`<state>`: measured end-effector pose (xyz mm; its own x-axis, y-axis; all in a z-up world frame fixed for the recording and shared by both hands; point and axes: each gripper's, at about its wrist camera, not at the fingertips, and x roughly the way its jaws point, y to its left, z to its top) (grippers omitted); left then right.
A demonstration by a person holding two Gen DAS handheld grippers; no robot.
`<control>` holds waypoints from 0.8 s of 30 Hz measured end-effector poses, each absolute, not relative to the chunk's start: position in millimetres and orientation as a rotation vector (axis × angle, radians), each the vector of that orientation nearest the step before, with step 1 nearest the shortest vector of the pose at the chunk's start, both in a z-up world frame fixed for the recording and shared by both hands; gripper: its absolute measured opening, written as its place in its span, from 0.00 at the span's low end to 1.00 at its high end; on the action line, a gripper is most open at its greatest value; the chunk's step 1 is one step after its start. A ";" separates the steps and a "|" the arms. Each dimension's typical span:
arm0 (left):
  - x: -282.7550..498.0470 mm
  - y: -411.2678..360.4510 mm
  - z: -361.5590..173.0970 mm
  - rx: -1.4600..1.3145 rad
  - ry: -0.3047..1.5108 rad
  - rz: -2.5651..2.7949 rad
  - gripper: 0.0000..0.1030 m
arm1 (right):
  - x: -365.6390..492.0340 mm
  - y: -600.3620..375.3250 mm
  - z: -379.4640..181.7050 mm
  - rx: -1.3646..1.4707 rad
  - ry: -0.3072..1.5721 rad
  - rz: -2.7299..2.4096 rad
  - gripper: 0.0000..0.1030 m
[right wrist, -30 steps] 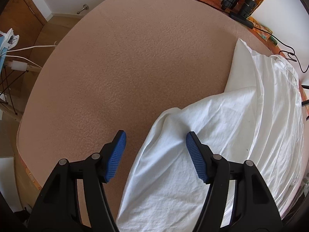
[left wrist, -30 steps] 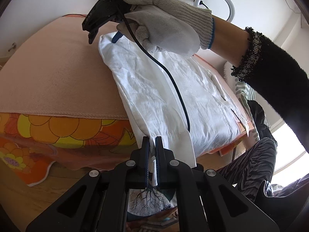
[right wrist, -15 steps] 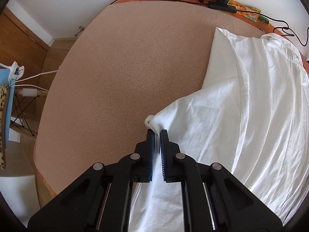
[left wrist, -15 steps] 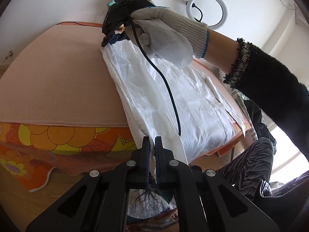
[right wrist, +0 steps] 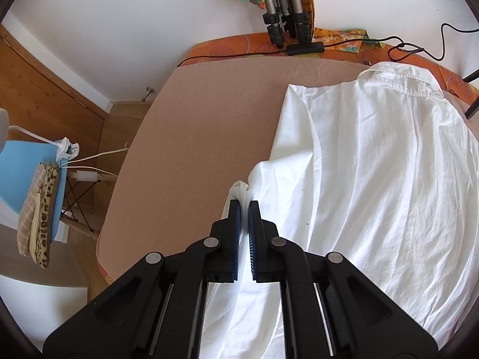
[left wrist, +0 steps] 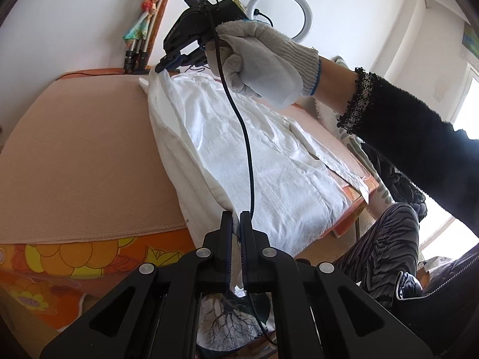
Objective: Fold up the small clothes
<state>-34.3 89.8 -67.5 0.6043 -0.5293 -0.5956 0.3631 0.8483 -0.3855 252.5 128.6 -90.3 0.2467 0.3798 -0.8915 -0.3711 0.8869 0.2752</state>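
Observation:
A white collared shirt (left wrist: 257, 161) (right wrist: 374, 185) lies on a table covered by a peach cloth (left wrist: 77, 161) (right wrist: 209, 119). My left gripper (left wrist: 236, 218) is shut on the shirt's near edge at the table's front. My right gripper (right wrist: 244, 206), held by a gloved hand (left wrist: 263, 59), is shut on a fold of the shirt's left edge and holds it lifted off the cloth. In the left wrist view the right gripper (left wrist: 161, 66) hangs over the far end of the shirt. The collar (right wrist: 404, 83) lies at the far side.
An orange flowered cloth (left wrist: 74, 257) hangs under the peach one. Tripod legs (right wrist: 284, 21) and black cables (right wrist: 404, 49) sit at the far table edge. A ring light (left wrist: 281, 9) stands behind. A blue chair (right wrist: 27, 176) with pouches is at the left. The person's striped leg (left wrist: 386, 245) is at the right.
My right gripper has closed on the shirt's left edge and lifted it up and away from the table. The left gripper, still shut on the near edge, rose a little.

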 end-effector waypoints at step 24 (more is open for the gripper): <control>10.7 53.0 -85.4 -0.225 0.861 -0.555 0.03 | 269.8 -15.0 -136.4 0.075 1.264 0.339 0.06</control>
